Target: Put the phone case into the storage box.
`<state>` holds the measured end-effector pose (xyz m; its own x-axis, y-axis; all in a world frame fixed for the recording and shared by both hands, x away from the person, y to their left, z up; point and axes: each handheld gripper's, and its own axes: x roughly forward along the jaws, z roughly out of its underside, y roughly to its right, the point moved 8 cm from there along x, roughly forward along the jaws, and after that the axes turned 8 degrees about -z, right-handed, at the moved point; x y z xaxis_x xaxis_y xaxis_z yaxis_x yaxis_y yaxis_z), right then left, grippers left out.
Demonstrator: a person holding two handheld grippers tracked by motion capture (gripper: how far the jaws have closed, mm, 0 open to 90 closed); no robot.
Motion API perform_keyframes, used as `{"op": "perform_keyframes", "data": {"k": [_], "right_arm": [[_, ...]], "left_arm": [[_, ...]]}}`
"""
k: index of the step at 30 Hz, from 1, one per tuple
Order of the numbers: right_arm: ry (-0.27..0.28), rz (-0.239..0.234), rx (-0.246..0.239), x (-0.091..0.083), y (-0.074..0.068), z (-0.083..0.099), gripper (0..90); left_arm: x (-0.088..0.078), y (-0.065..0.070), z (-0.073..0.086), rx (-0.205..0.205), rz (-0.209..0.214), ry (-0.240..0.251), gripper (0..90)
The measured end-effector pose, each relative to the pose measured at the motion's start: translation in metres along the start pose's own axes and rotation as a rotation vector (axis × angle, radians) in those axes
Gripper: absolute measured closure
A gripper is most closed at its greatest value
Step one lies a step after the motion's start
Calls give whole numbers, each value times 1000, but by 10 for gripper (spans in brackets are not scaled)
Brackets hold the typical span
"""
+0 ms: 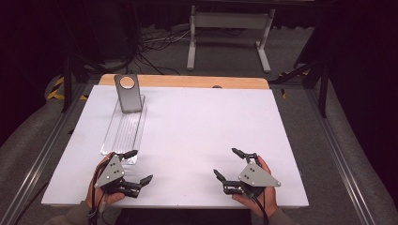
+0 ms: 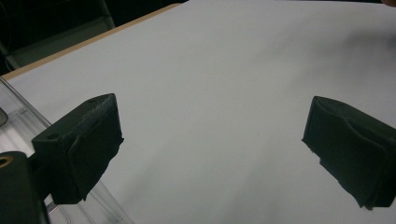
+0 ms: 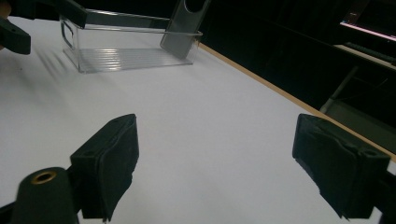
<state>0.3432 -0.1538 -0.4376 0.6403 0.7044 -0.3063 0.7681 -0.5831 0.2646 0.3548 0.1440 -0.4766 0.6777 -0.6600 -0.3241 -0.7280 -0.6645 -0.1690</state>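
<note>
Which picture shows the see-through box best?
The high view: the whole clear tray shows, a grey plate leaning at its far end. The right gripper view shows it sideways. The left gripper view catches one corner.

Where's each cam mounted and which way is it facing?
High view: above the person's side, looking forward and down on the table; both hands, left gripper, right gripper.
Left gripper view: looks between open jaws over bare table.
Right gripper view: looks between open jaws toward clear tray.
Shared: tray and grey plate.
</note>
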Motion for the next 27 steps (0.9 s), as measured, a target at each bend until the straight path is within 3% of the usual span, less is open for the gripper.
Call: {"op": "perform_keyframes", "data": {"k": [3,9,17,21,27], "right_arm": [[-3,-7,11,-1,-2,1,143],[-6,-5,-10,-3,-4,0,130],[-15,8,-22,-4,-6,1,127],[-27,16,-30,-5,-11,1,127],[-33,12,-24,-7,-11,5,127]], "left_arm": [[-1,-1,-3,-10,-8,8,45],[-2,-1,-7,-18,-20,26,41],[-4,2,-9,-18,15,35,39],[-5,2,-14,-20,12,57,40],[-3,3,-16,-9,9,50,41]]}}
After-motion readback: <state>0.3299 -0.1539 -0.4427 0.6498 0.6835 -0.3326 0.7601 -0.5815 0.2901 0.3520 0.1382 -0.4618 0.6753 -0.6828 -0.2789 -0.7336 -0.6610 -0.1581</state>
